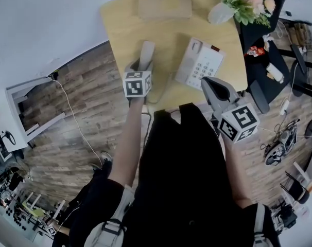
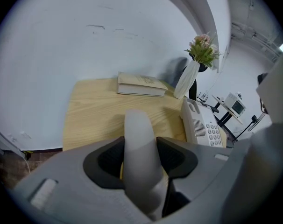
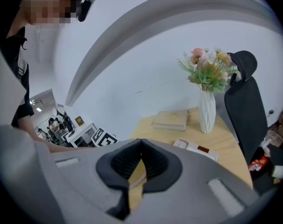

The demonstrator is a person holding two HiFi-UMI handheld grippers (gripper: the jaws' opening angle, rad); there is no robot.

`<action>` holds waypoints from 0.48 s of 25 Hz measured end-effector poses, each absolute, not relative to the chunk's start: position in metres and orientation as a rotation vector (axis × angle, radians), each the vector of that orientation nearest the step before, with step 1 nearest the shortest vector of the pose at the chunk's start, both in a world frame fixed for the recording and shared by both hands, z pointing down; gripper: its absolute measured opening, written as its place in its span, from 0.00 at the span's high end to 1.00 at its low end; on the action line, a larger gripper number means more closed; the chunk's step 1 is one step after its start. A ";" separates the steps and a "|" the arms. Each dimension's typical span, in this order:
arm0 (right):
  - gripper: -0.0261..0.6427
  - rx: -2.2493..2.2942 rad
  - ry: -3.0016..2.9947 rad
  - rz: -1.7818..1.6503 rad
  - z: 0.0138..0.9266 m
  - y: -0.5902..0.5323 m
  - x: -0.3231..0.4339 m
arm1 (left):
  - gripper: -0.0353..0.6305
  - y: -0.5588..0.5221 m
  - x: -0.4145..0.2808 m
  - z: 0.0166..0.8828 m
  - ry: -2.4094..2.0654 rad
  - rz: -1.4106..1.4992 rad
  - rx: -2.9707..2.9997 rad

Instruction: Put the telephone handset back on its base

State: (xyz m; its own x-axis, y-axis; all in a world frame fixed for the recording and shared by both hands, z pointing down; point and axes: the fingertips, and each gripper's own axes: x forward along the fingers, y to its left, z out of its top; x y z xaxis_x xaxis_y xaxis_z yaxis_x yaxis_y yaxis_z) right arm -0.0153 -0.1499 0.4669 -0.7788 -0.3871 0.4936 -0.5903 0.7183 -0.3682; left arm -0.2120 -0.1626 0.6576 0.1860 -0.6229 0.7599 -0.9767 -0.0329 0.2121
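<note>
- Type: office / workrm.
- Light-wood desk [image 1: 120, 19] against white wall; wood-plank floor [image 1: 42, 153].
- On desk: white keypad desk phone [image 1: 200, 63], closed book [image 1: 165, 2], white vase w/ flowers [image 1: 238, 4].
- Black hi-back office chair [image 3: 243, 104] beside desk.
- White table [image 1: 24, 89] at left; cables & misc. equip. [image 1: 279, 148] on floor at right.

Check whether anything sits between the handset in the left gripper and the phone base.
Nothing visible. Left gripper holds the handset; only bare table lies between it and the base. Book and vase sit farther back.
</note>
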 end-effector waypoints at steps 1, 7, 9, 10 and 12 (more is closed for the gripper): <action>0.96 0.771 -2.542 0.730 0.465 -0.148 -0.014 | 0.62 -0.160 -0.212 0.655 -1.512 0.620 1.749; 0.96 0.862 -2.559 0.721 0.451 -0.130 -0.014 | 0.62 -0.152 -0.211 0.631 -1.487 0.623 1.826; 0.96 0.889 -2.562 0.715 0.448 -0.123 -0.014 | 0.62 -0.147 -0.210 0.622 -1.485 0.622 1.845; 0.96 0.903 -2.563 0.713 0.447 -0.119 -0.014 | 0.62 -0.145 -0.209 0.618 -1.484 0.619 1.855; 0.96 0.936 -2.565 0.712 0.445 -0.112 -0.013 | 0.62 -0.140 -0.207 0.610 -1.483 0.607 1.875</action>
State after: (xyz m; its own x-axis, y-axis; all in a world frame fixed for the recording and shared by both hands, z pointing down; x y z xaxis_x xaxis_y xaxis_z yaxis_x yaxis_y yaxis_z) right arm -0.0132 -0.1122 0.4446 -0.7348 -0.5081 0.4494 -0.6671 0.6614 -0.3428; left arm -0.2073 -0.1397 0.6100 0.2483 -0.6603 0.7087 -0.9678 -0.1371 0.2113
